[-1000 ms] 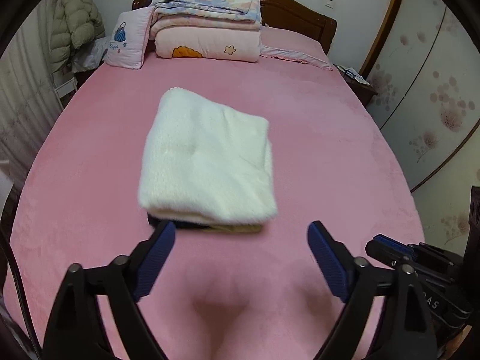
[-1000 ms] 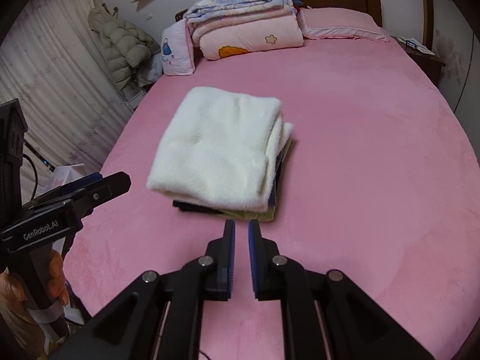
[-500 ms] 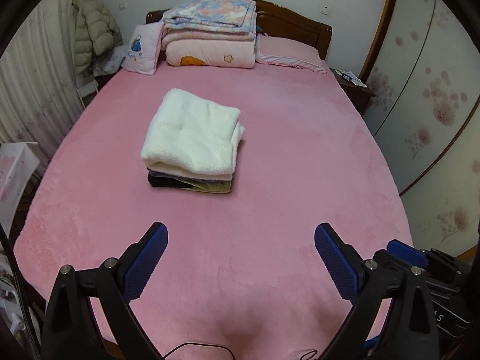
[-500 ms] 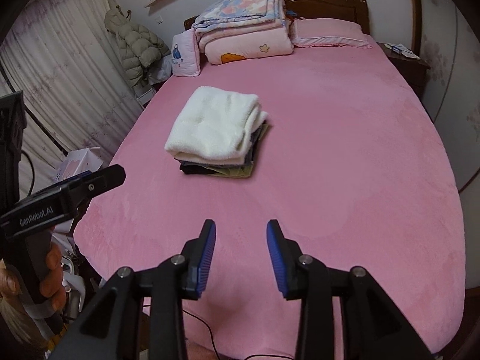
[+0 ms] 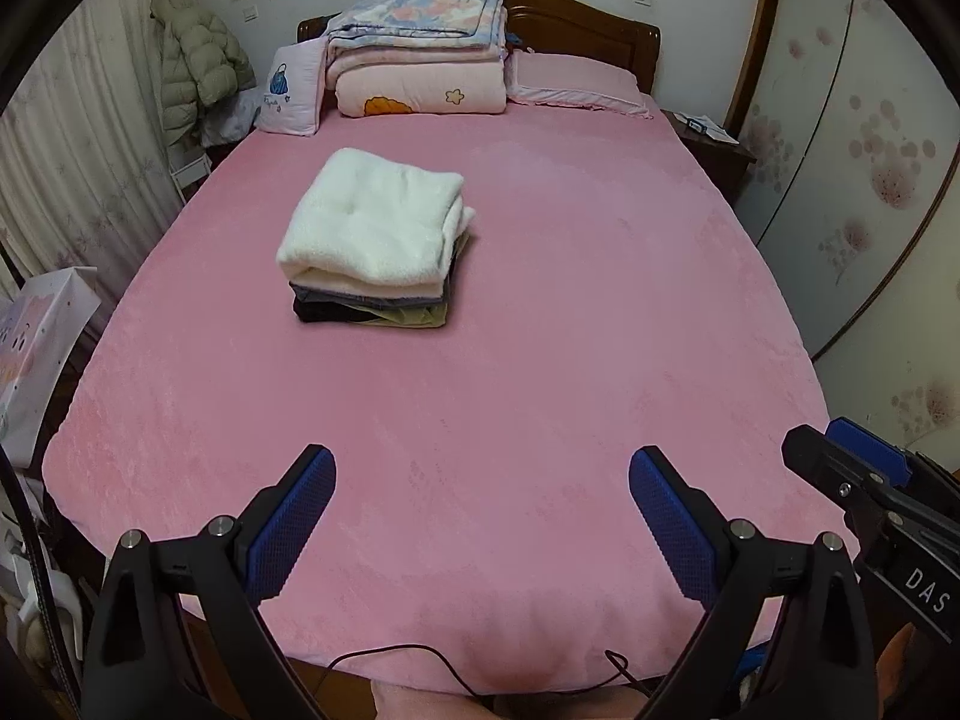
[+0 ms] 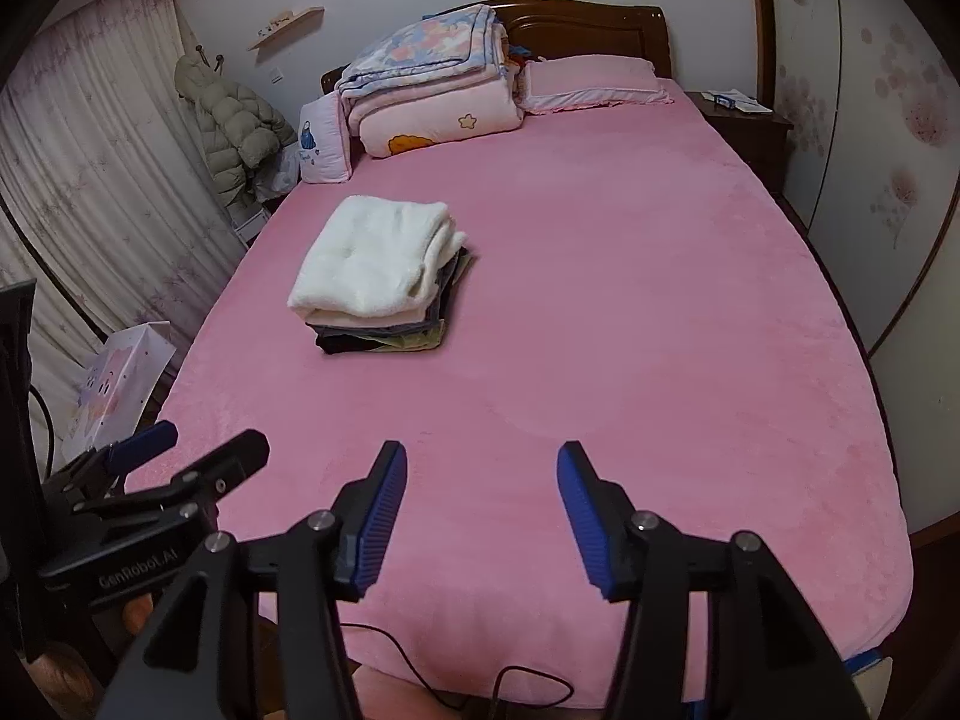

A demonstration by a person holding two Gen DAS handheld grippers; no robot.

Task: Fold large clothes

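On the wide pink plush bed (image 5: 540,312), left wrist view: a fluffy white folded garment (image 5: 372,228) sits on top of a short stack of darker folded clothes (image 5: 384,312), a grey layer, then black and olive at the bottom. Stack lies on the left half of the bed, between its foot edge and the folded floral and pink quilts (image 5: 420,60) at the headboard. Left gripper (image 5: 480,519) hangs over the foot edge of the bed, well short of the stack, blue pads spread wide, nothing between them. Right gripper (image 5: 864,468) shows at the far right, off the bed corner. Thin black cable (image 5: 384,654) trails along the bed's foot edge.

Right wrist view: same stack (image 6: 384,276), upright, white top layer slightly overhanging the darker ones toward the bed's centre. Right gripper (image 6: 480,516) also over the foot edge; jaws opening, with only bare pink cover between them. Left gripper (image 6: 168,450) beside it, toward the curtain.

Judgement: folding looks finished for this pile; no unfolded garment visible on the bed.

Risks: overhanging white layer could slide off if the bed is jolted or the next item lands off-centre. Cable by the foot edge could snag a gripper on the next reach.
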